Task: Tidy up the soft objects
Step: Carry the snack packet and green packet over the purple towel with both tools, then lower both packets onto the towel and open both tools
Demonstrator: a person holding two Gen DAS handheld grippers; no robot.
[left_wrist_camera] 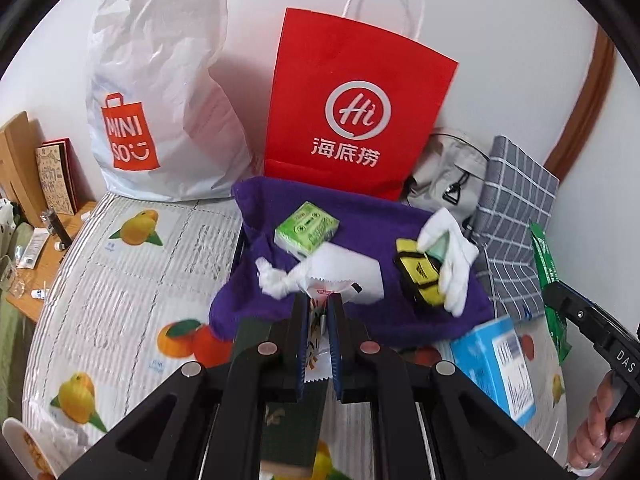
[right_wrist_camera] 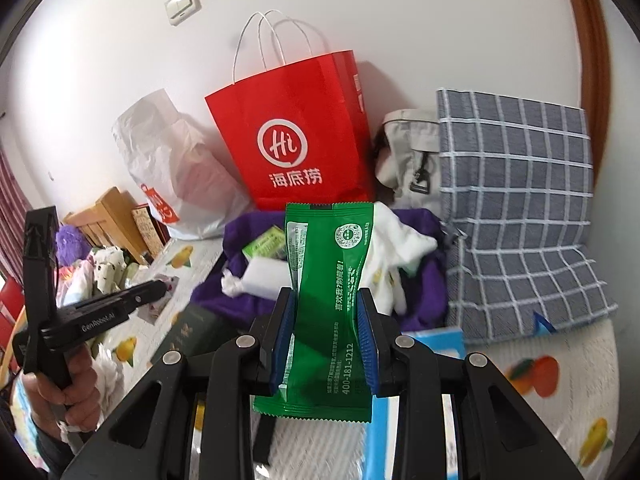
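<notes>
My left gripper [left_wrist_camera: 318,298] is shut on a thin white printed sachet [left_wrist_camera: 316,344], held just in front of a purple cloth [left_wrist_camera: 360,216]. On that cloth lie a green tissue pack [left_wrist_camera: 306,228], a white block [left_wrist_camera: 348,268], a knotted white tissue [left_wrist_camera: 274,280], a yellow pouch [left_wrist_camera: 420,276] and a white glove [left_wrist_camera: 452,256]. My right gripper [right_wrist_camera: 327,296] is shut on a green foil packet [right_wrist_camera: 332,264], which stands upright between the blue pads. From the left wrist view the right gripper [left_wrist_camera: 554,292] sits at the right with the green packet [left_wrist_camera: 544,260]. The left gripper [right_wrist_camera: 158,286] shows at the left of the right wrist view.
A red paper bag [left_wrist_camera: 352,104] and a white plastic shopping bag [left_wrist_camera: 160,92] stand against the wall. A beige backpack [right_wrist_camera: 408,152] and a grey checked cushion [right_wrist_camera: 516,184] lie right of the cloth. A blue box [left_wrist_camera: 496,360] and a dark green booklet [right_wrist_camera: 192,328] rest on the fruit-print cover [left_wrist_camera: 120,280].
</notes>
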